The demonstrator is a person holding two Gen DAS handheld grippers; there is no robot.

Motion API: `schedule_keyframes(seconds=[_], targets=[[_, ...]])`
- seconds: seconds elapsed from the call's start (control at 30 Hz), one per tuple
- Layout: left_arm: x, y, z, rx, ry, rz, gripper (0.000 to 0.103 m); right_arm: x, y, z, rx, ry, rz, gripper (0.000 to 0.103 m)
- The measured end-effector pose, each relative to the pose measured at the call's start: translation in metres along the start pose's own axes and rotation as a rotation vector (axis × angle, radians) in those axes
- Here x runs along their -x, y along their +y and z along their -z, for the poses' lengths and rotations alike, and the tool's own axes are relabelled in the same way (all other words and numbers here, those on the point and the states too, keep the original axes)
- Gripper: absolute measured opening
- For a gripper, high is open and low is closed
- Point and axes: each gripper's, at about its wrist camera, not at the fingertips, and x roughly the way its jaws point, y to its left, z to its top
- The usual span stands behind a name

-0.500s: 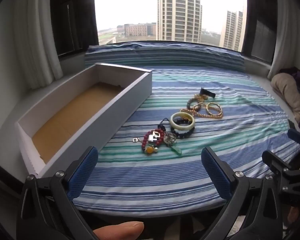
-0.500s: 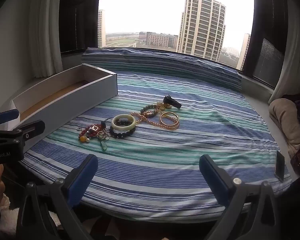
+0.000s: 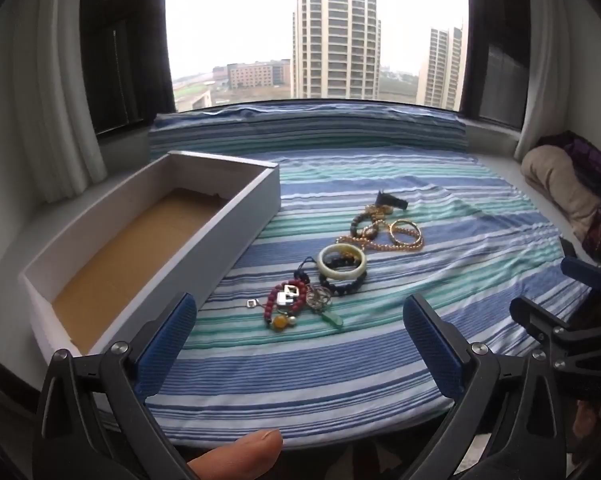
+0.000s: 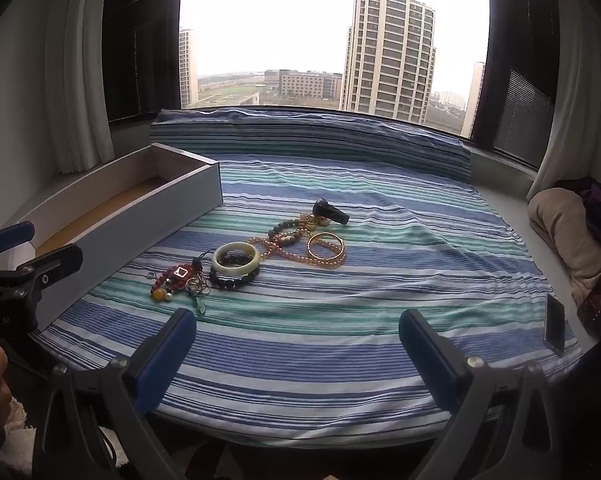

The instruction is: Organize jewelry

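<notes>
Jewelry lies in a loose row on the striped cloth (image 3: pixel 340 368): a red bead bracelet (image 3: pixel 285 300), a pale jade bangle (image 3: pixel 341 261) over a dark bead bracelet (image 3: pixel 342 285), gold bead chains and a gold bangle (image 3: pixel 405 233), and a small black clip (image 3: pixel 391 201). The same pieces show in the right wrist view, with the jade bangle (image 4: pixel 236 258) in the middle. A long white box (image 3: pixel 236 216) with a brown floor stands open and empty at left. My left gripper (image 3: pixel 300 340) and right gripper (image 4: pixel 296 344) are both open and empty, short of the jewelry.
The box also shows in the right wrist view (image 4: pixel 148 216). A beige bundle of fabric (image 3: pixel 560 184) lies at the right. A dark phone-like slab (image 4: pixel 555 328) lies near the cloth's right front corner. A striped bolster (image 3: pixel 308 128) runs along the window.
Both grippers have moved slightly nearer the jewelry. Nothing was picked up or moved.
</notes>
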Motion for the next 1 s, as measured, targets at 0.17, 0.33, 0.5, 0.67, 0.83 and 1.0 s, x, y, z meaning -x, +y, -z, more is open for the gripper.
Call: schedule_keyframes(seconds=[0.17,0.33,0.5,0.67,0.83,1.0], targets=[[0.000,-0.004,0.006,-0.008,0.009,0.029,0.103,-0.010,0.002,0.003,0.008,0.017,0.013,0.103],[0.011,-0.005,0.007,-0.022,-0.020,0.023,0.103,-0.004,0.011,0.005,0.025,0.010,0.006,0.103],[0.007,-0.001,0.006,-0.013,0.001,0.030,0.103,-0.001,0.021,0.004,0.054,0.009,-0.001,0.103],[0.003,0.007,0.006,0.024,0.010,0.030,0.103,-0.002,0.026,-0.001,0.074,0.007,0.003,0.103],[-0.004,0.005,0.008,0.011,0.041,0.036,0.103,-0.012,0.026,0.000,0.062,0.038,-0.016,0.103],[-0.002,0.003,0.007,0.000,0.028,0.048,0.103,-0.015,0.028,-0.002,0.068,0.036,-0.024,0.103]])
